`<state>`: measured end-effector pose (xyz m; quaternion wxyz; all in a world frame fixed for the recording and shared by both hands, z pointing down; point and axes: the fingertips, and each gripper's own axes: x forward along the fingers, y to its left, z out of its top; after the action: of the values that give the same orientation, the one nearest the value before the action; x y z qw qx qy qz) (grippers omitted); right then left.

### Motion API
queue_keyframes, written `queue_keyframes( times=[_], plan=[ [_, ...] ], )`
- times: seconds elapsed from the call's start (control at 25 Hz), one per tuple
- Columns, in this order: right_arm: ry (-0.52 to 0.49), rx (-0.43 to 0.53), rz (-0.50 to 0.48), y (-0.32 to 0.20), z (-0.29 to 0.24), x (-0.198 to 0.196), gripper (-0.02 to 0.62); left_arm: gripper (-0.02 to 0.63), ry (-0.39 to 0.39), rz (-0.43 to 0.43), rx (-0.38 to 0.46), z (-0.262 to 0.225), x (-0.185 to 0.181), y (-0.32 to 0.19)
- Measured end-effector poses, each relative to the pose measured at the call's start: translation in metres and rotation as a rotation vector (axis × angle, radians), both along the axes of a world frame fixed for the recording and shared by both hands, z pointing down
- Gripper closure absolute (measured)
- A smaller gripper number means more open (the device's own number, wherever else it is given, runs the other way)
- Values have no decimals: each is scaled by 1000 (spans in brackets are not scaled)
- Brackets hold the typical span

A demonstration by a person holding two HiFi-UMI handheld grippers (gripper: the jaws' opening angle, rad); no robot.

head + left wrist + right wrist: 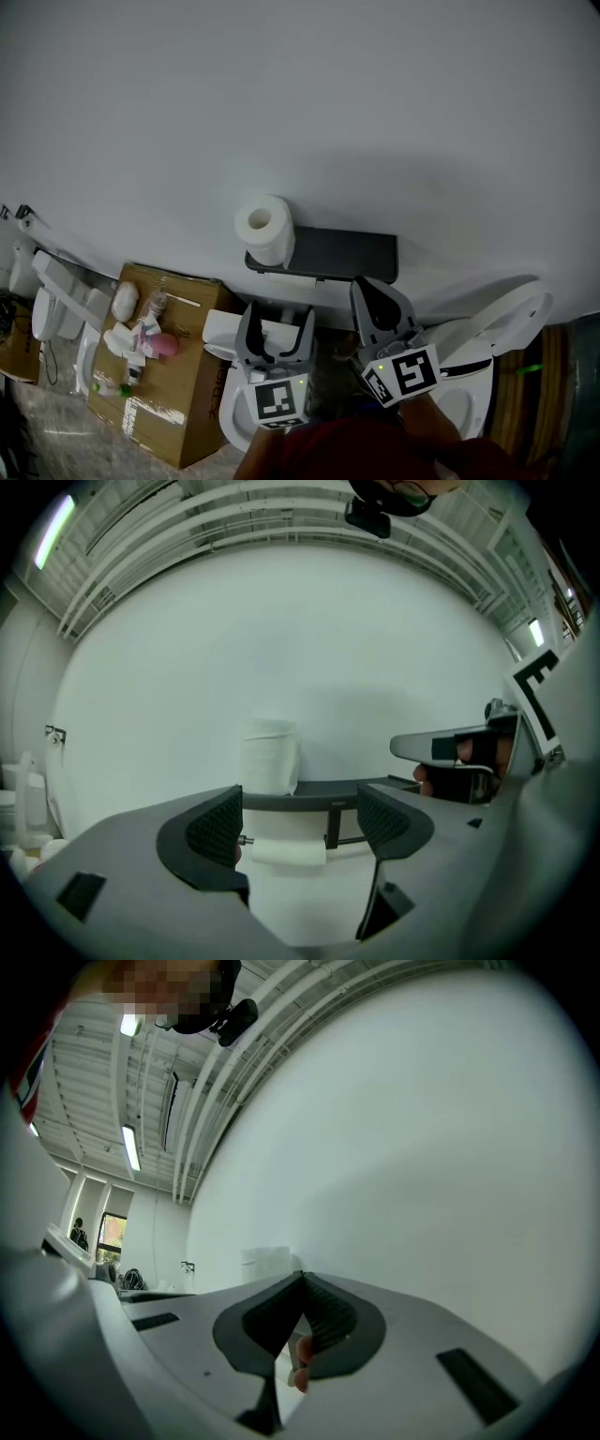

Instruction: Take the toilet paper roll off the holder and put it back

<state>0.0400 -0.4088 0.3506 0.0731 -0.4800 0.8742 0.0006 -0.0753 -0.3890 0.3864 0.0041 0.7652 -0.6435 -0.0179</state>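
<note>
A white toilet paper roll (264, 228) stands upright on the left end of a dark wall holder's shelf (337, 253). In the left gripper view the roll (270, 755) rises above the shelf (323, 789), straight ahead between the jaws. Under the shelf, something white (289, 852) lies along the holder's rod; I cannot tell what it is. My left gripper (278, 314) (302, 819) is open and empty, below and short of the holder. My right gripper (364, 287) (300, 1283) is shut on nothing, beneath the shelf's right half. It also shows as the right gripper (422, 748) in the left gripper view.
A white toilet (487, 352) with its lid raised stands at the lower right. A cardboard box (173, 394) with bottles and small items on top sits at the lower left, with more white fixtures (52, 300) beyond it. The wall (375, 112) fills the upper view.
</note>
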Motion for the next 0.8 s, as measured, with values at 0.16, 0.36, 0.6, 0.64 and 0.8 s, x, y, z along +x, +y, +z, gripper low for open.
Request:
queue_keyframes(
  times=[0.16, 0.36, 0.6, 0.64, 0.8],
  plan=[
    [5, 2, -3, 1, -1, -2, 581, 204, 5, 0, -16, 4, 0, 1],
    [4, 2, -5, 0, 0, -3, 581, 204, -4, -5, 4, -6, 0, -2],
    [5, 3, -5, -1, -1, -2, 581, 429, -17, -77, 19, -14, -10, -6],
    [5, 3, -5, -1, -1, -2, 581, 486, -12, -82, 24, -15, -11, -7],
    [11, 7, -16, 0, -2, -4, 581, 592, -22, -93, 26, -16, -12, -9]
  ],
)
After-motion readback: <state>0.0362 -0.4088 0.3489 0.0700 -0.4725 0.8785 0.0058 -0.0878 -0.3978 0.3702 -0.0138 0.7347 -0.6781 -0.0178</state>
